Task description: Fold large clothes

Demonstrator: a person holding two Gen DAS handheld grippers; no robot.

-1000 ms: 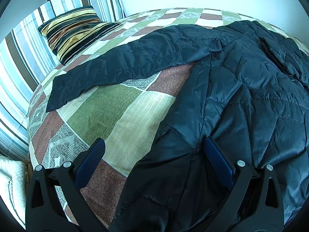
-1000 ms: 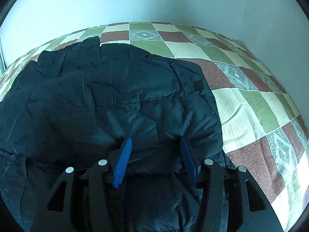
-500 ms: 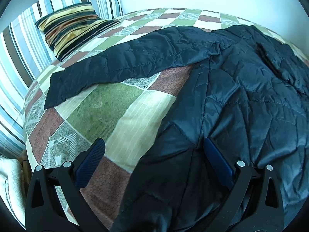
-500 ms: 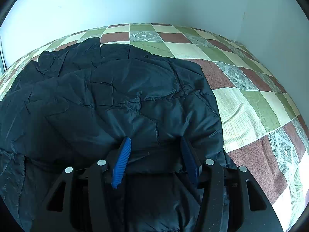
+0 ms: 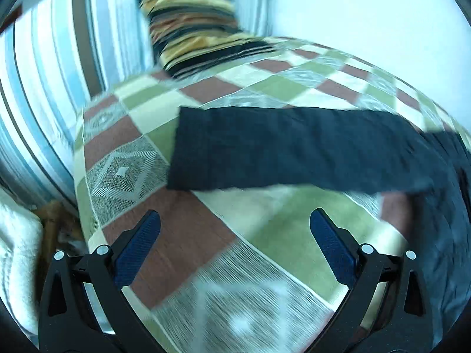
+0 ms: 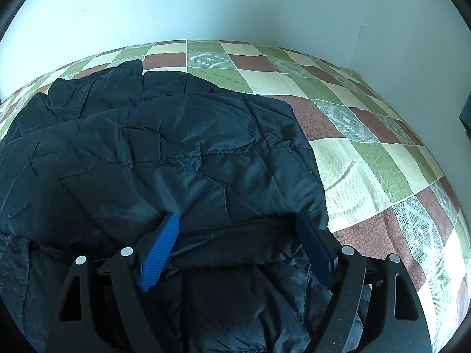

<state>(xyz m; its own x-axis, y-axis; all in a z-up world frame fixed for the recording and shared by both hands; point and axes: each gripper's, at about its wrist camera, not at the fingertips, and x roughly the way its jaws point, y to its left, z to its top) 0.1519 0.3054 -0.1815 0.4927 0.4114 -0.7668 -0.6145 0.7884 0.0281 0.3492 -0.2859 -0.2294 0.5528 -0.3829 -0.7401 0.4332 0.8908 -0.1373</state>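
Note:
A dark navy quilted jacket (image 6: 176, 153) lies spread on a bed with a patchwork cover (image 6: 368, 164). In the left wrist view its long sleeve (image 5: 288, 150) stretches flat across the cover, cuff end at the left. My left gripper (image 5: 235, 226) is open and empty, hovering over bare cover short of the sleeve; this view is motion-blurred. My right gripper (image 6: 238, 226) is open, its blue pads (image 6: 160, 247) straddling the jacket's near edge, with fabric bunched between the jaws and under them.
A striped pillow (image 5: 194, 29) leans on the striped headboard (image 5: 44, 82) at the back left. A white blanket (image 5: 14, 250) sits beside the bed at the lower left. White walls (image 6: 235, 8) border the bed behind and to the right.
My left gripper has swung left off the jacket body; it now faces the sleeve and pillow. My right gripper has opened wider and stayed at the jacket's edge.

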